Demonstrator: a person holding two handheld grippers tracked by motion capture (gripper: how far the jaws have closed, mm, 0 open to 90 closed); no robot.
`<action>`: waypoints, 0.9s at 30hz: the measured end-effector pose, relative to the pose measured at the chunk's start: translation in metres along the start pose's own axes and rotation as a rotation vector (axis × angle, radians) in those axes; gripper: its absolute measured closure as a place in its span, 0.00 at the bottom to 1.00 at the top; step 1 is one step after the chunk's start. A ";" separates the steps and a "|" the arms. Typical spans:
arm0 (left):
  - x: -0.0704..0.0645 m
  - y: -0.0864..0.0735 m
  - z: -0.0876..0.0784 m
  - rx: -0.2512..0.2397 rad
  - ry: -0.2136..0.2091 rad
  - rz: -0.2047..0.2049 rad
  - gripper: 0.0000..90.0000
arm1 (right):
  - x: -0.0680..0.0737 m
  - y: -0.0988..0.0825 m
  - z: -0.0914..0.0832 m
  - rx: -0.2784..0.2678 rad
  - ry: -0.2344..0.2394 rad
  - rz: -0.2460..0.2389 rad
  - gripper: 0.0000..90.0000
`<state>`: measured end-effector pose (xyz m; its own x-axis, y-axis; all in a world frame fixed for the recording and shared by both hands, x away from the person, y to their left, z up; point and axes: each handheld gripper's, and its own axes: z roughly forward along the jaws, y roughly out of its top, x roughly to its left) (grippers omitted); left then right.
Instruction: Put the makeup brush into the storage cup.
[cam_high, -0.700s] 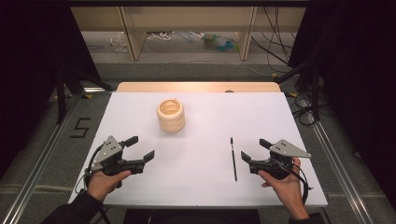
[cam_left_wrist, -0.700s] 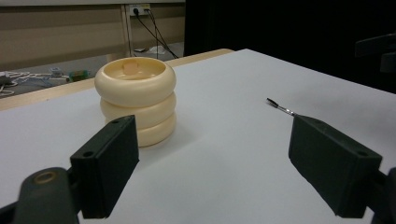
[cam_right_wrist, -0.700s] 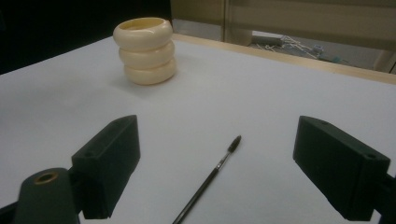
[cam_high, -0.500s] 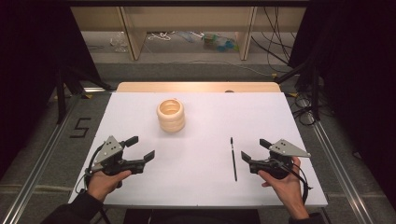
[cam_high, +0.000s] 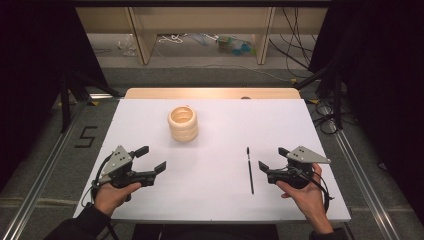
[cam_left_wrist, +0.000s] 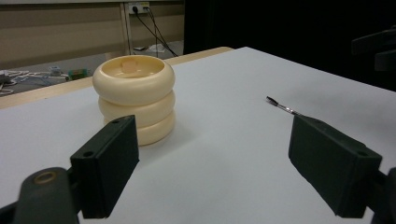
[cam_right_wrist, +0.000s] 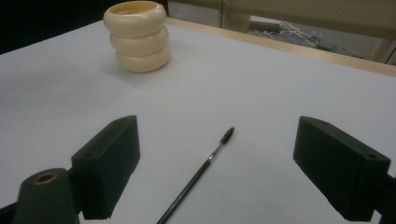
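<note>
Nearest, left gripper (cam_high: 152, 159) and right gripper (cam_high: 271, 159), jaws spread wide, nothing held, resting low over the white table (cam_high: 220, 125). Just beside the right gripper, thin black brush (cam_high: 249, 170) lying flat. Farther back, cream ribbed holder (cam_high: 183, 123) standing upright, well apart from both.

White table (cam_high: 215, 200) bare at 6 o'clock; wooden shelf legs (cam_high: 139, 35), loose cables (cam_high: 295, 50) on floor at 12; "5" floor mark (cam_high: 86, 136) at 9.
</note>
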<state>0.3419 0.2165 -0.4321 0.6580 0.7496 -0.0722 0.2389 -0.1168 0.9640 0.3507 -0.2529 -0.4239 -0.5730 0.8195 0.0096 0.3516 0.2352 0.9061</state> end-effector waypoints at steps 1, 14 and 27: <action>0.000 0.000 0.000 0.000 0.000 0.000 0.18 | 0.000 0.000 0.000 0.000 0.000 0.000 0.18; 0.000 0.000 0.001 -0.001 -0.001 -0.002 0.18 | -0.007 0.016 0.015 0.223 0.006 -0.012 0.22; -0.001 0.000 0.001 0.000 -0.002 -0.003 0.18 | -0.013 0.033 0.038 0.338 0.040 -0.060 0.23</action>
<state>0.3423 0.2151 -0.4325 0.6586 0.7486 -0.0760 0.2409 -0.1141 0.9638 0.3975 -0.2358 -0.4099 -0.6261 0.7796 -0.0168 0.5382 0.4476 0.7142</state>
